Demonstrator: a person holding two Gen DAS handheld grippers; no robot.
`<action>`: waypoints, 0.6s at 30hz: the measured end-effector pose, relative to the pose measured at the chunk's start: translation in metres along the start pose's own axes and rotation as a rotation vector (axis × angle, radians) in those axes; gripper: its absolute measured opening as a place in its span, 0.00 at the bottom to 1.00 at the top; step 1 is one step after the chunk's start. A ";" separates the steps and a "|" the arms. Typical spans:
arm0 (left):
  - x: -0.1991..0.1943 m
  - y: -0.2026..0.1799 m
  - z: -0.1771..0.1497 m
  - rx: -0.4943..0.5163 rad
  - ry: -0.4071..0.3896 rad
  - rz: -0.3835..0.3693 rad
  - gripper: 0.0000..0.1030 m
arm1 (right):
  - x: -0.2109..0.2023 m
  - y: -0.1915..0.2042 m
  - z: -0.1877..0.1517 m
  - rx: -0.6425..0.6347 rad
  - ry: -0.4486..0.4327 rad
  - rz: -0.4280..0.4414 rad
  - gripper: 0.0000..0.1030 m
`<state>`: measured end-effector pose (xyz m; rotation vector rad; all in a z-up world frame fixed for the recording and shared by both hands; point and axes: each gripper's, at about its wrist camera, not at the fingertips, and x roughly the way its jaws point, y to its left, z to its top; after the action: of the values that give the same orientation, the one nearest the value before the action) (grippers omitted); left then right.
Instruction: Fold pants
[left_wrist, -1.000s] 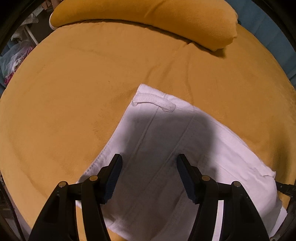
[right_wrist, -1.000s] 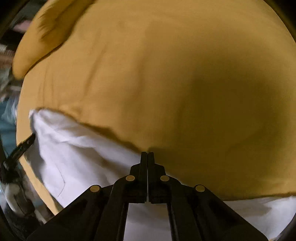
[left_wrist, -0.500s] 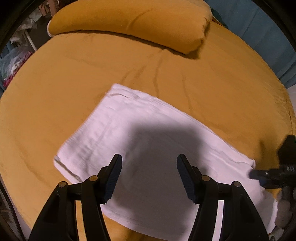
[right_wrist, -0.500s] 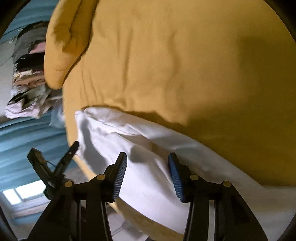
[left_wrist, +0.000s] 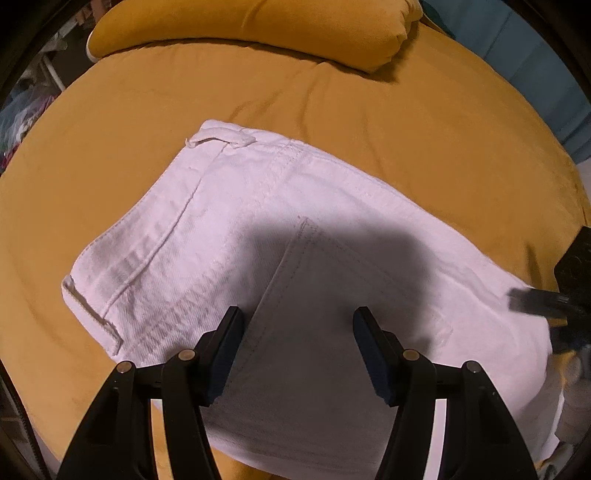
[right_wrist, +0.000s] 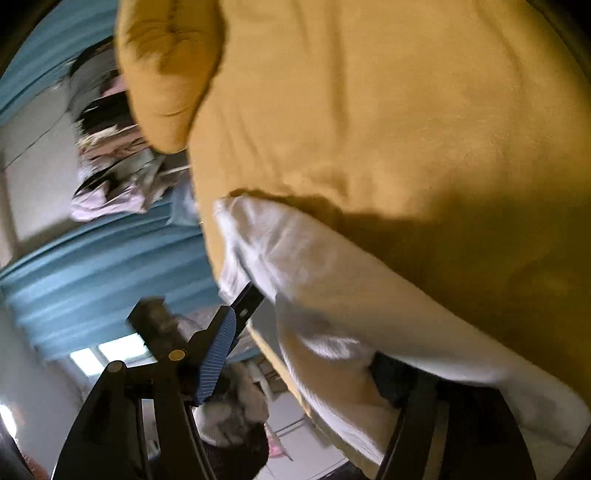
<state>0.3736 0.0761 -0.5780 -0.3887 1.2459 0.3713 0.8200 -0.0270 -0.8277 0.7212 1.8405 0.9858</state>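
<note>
The white pants (left_wrist: 258, 221) lie folded into a rough rectangle on the mustard-yellow bed cover (left_wrist: 184, 92), a back pocket facing up. My left gripper (left_wrist: 297, 350) is open and empty just above the pants' near edge. My right gripper (right_wrist: 299, 376) is open; its left finger (right_wrist: 216, 354) hangs beside the bed edge and its right finger is hidden under the pants' edge (right_wrist: 332, 295). The right gripper also shows at the pants' right end in the left wrist view (left_wrist: 535, 301).
A mustard-yellow pillow (left_wrist: 258, 26) lies at the bed's far side and also shows in the right wrist view (right_wrist: 166, 74). Teal curtains (right_wrist: 92, 266) and piled clothes (right_wrist: 110, 166) are beyond the bed edge.
The right gripper opened and let go of the pants, then swung toward the bed edge. The left gripper stayed open and drew back, showing the whole folded pants.
</note>
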 end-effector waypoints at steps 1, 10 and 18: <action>0.002 -0.003 0.002 0.006 0.003 0.010 0.57 | 0.001 -0.006 0.002 0.015 -0.029 -0.046 0.64; 0.005 -0.015 0.017 0.026 0.019 0.028 0.57 | -0.048 0.006 -0.005 -0.019 -0.169 -0.163 0.08; -0.014 -0.008 0.005 -0.007 0.024 0.018 0.57 | -0.117 -0.003 -0.004 0.090 -0.293 -0.119 0.07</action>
<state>0.3780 0.0707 -0.5629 -0.3892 1.2724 0.3880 0.8658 -0.1228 -0.7778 0.7577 1.6573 0.6848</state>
